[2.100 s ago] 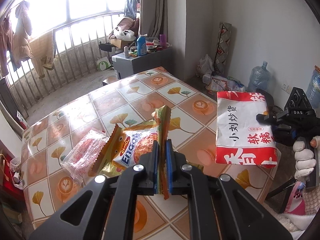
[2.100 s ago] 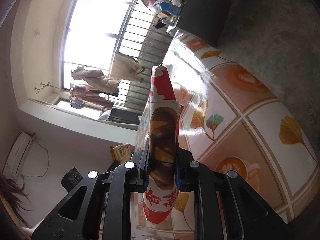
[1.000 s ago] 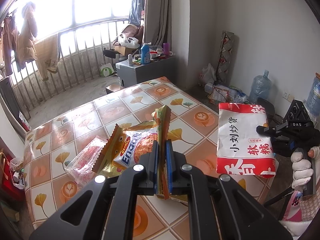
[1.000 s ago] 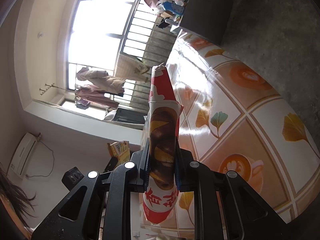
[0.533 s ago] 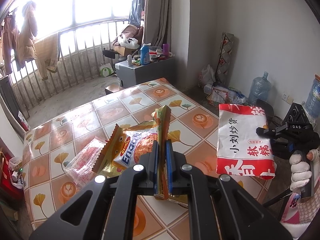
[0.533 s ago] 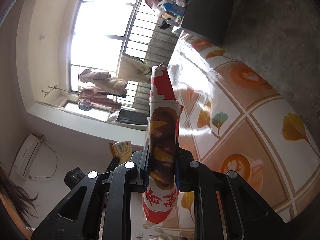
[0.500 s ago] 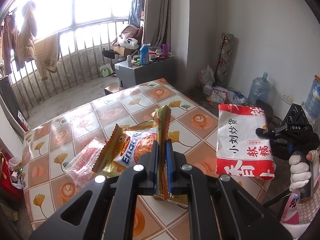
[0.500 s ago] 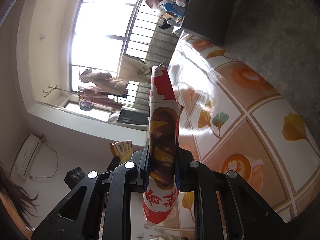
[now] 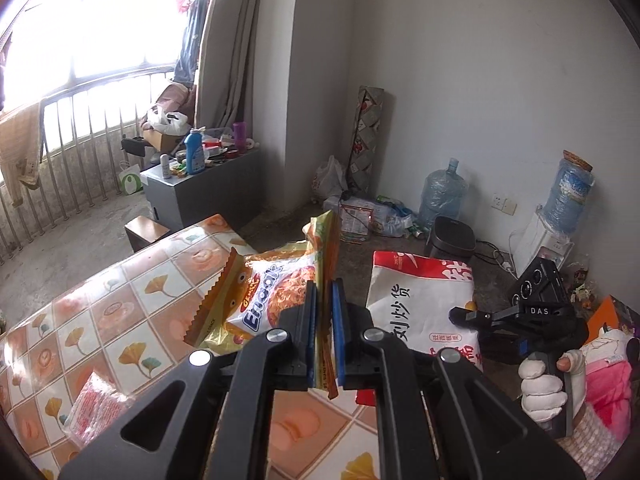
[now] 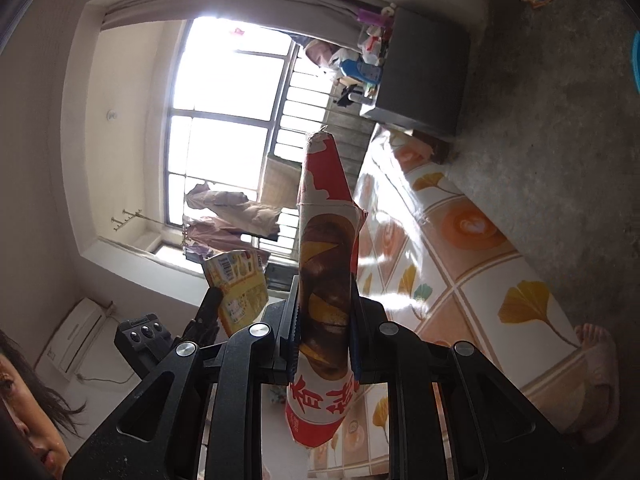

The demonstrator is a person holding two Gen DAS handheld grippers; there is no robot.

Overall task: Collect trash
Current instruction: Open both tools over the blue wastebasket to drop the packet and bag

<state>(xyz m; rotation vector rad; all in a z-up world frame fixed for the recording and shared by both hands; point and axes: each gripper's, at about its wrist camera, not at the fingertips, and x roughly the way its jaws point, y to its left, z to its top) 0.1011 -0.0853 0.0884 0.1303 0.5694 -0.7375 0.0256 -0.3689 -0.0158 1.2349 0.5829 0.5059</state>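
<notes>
Clear wrapper [image 9: 96,410]: a crumpled transparent packet with red print, lying on the table near its left edge in the left wrist view, apart from both grippers.
Table [image 9: 100,292]: covered with a glossy cloth of orange and white tiles with ginkgo leaves; its far corner points toward the grey cabinet.
Noodle packet [image 9: 272,300]: yellow and white with a zigzag end, lifted above the table's far right part, its crumpled edge standing upright between the blue pads.
Left gripper [image 9: 323,344]: closed almost fully, the jaws pinching the thin edge of the noodle packet; in the right wrist view it shows at left [image 10: 218,300], with the packet's yellow back [image 10: 238,288] above it.
Grey cabinet [image 9: 204,196]: on the floor beyond the table's far corner, its top crowded with bottles and small things.
Red and white bag [image 9: 424,308]: printed with Chinese characters, held in the air past the table's right edge, over the bare floor; in the right wrist view it stands edge-on [image 10: 326,280].
Right gripper [image 10: 325,344]: jaws drawn in on the bag, which bulges between them; a white-gloved hand [image 9: 546,388] grips its handle.
Water bottles [image 9: 442,196]: against the right wall.
</notes>
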